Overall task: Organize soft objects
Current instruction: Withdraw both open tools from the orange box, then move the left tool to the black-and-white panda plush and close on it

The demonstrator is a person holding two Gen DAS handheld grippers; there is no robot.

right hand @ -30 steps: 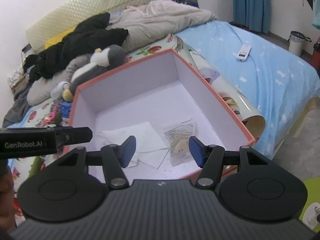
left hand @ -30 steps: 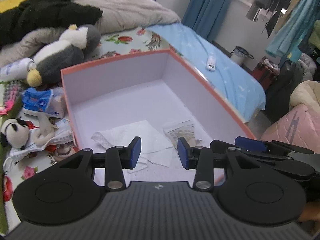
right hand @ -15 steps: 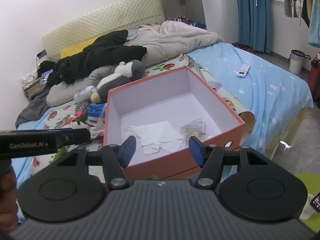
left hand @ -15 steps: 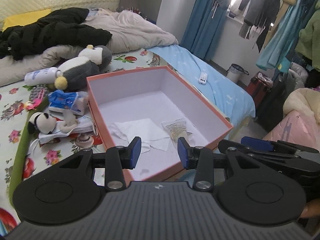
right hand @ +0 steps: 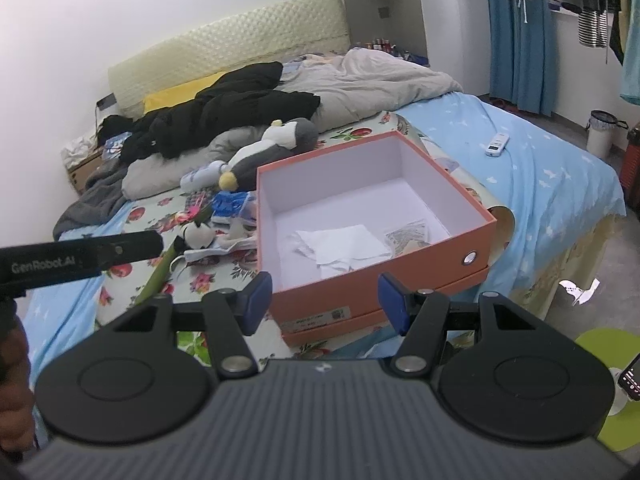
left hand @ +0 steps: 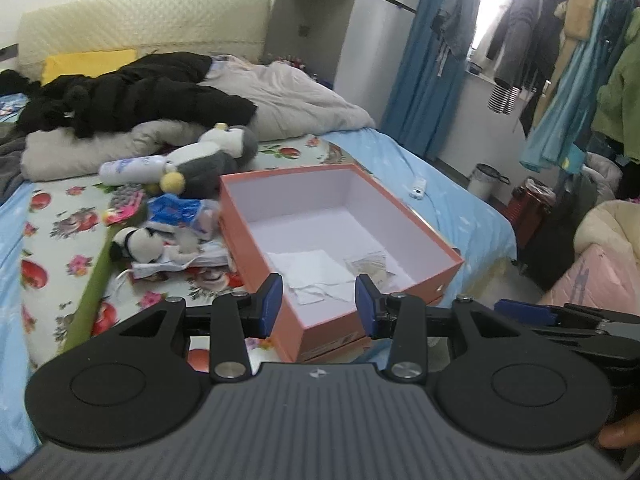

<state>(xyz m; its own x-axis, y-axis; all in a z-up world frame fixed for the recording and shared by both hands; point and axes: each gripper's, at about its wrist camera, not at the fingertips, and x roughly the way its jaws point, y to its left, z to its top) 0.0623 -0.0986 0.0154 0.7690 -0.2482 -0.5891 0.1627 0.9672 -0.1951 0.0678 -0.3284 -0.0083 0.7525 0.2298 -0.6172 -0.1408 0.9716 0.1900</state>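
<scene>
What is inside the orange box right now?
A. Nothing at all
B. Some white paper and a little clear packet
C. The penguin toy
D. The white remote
B. The orange box holds only crumpled white paper and a small clear packet on its floor, while the penguin toy lies on the bed behind it.

1. Daylight is pouring in from the window at upper right, glaring white behind the hanging clothes.
2. Fisheye distortion is bending the room's edges in both views.
3. Slight motion blur is softening the bed and clutter.
</scene>
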